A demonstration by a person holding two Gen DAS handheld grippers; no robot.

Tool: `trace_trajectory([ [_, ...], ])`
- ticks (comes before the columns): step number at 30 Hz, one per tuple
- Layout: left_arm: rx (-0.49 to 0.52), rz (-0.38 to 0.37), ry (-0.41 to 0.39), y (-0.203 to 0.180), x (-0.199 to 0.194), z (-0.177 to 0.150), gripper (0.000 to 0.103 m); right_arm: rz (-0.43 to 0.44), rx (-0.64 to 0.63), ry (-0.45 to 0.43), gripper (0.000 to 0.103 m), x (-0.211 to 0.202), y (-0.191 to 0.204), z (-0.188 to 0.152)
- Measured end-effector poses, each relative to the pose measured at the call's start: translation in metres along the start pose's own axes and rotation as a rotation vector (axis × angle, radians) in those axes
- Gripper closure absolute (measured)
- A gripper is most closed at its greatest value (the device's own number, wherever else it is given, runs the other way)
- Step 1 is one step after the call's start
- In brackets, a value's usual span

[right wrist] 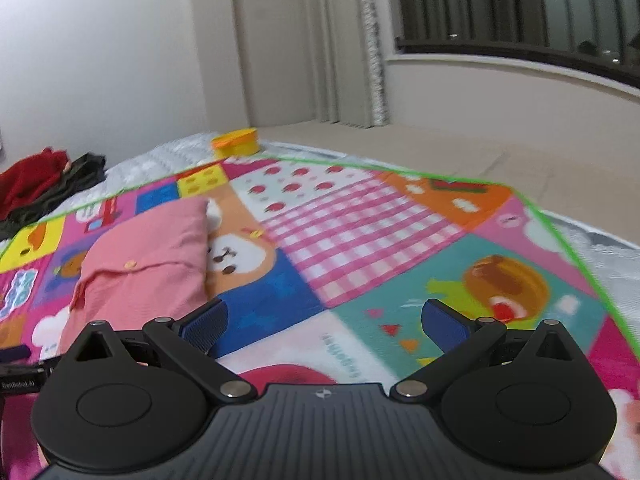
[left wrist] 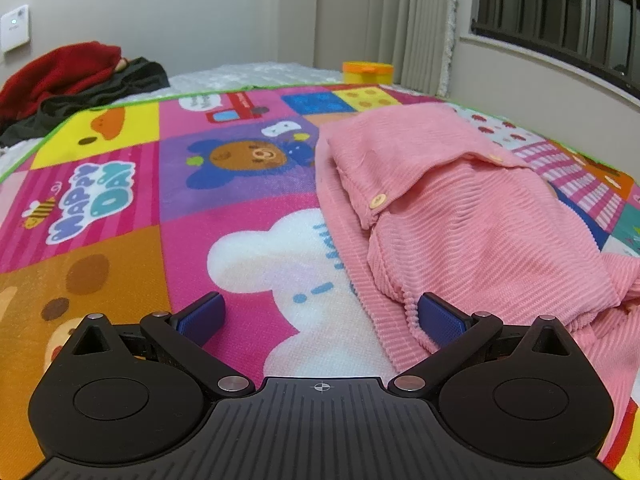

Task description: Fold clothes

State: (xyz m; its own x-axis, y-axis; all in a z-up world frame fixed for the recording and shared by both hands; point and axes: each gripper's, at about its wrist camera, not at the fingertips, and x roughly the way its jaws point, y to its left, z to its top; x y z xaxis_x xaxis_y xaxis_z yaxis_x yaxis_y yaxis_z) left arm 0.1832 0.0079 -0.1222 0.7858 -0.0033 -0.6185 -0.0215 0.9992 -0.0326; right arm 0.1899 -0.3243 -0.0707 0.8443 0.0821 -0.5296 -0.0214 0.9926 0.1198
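1. At ten o'clock in the left wrist view we note a heap of dark red and black clothes lying on the white bedding past the mat's green edge.
2. A bright patchwork cartoon play mat covers the bed; squares of yellow, pink, purple and orange show.
3. Our left gripper sits at six o'clock, jaws spread wide, nothing between them. Its right blue pad touches or just overlaps the near hem of the garment; we cannot tell which.
4. The pink ribbed corduroy shirt with pale buttons, partly folded, lies on the mat from one o'clock down to four o'clock of this view.
5. A yellow round tub with orange lid stands at twelve o'clock, beyond the mat's far edge.
6. In the right wrist view the shirt lies at nine o'clock, well left of the right gripper.
7. That gripper hangs over the teal and blue squares, jaws wide apart, empty.
8. Beige curtains hang at twelve o'clock.
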Motion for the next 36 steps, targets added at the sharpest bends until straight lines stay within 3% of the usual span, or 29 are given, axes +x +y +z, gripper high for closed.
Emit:
trace_trajectory([
  [4,0.003,-0.024,0.007,0.003,0.001,0.000,0.000,0.073,-0.019,0.055,0.000,0.022,0.015,-0.012],
  [9,0.038,0.000,0.015,-0.005,0.003,0.002,0.000,0.198,-0.098,0.061,0.000,0.019,0.034,-0.003],
  [14,-0.139,-0.083,0.097,0.015,-0.001,0.016,0.000,0.326,-0.140,0.114,0.000,0.025,0.051,0.019],
  [17,-0.329,-0.147,0.162,0.031,-0.010,0.020,0.000,0.364,-0.113,0.193,0.000,0.048,0.060,0.024],
  [19,-0.306,-0.161,0.185,0.027,-0.011,0.021,0.000,0.391,-0.099,0.285,0.000,0.069,0.068,0.020],
  [21,-0.258,-0.163,0.191,0.020,-0.012,0.022,0.000,0.413,-0.085,0.398,0.010,0.089,0.076,0.009],
  [22,-0.236,-0.167,0.191,0.017,-0.013,0.022,0.000,0.411,-0.094,0.412,0.011,0.090,0.078,0.004],
  [24,-0.228,-0.196,0.144,0.013,-0.020,0.026,0.000,0.411,-0.179,0.402,0.031,0.081,0.086,0.000],
  [26,-0.219,-0.225,0.097,0.009,-0.026,0.029,0.000,0.441,-0.239,0.447,0.055,0.068,0.084,0.002],
  [33,-0.194,-0.332,-0.065,-0.004,-0.046,0.040,0.000,0.482,-0.458,0.581,0.067,0.020,0.078,-0.005],
  [34,-0.225,-0.381,-0.071,-0.003,-0.039,0.039,0.000,0.480,-0.518,0.559,0.067,0.009,0.078,-0.005],
  [36,-0.201,-0.389,-0.032,-0.006,-0.028,0.038,0.000,0.455,-0.654,0.466,0.061,-0.011,0.078,-0.003],
])
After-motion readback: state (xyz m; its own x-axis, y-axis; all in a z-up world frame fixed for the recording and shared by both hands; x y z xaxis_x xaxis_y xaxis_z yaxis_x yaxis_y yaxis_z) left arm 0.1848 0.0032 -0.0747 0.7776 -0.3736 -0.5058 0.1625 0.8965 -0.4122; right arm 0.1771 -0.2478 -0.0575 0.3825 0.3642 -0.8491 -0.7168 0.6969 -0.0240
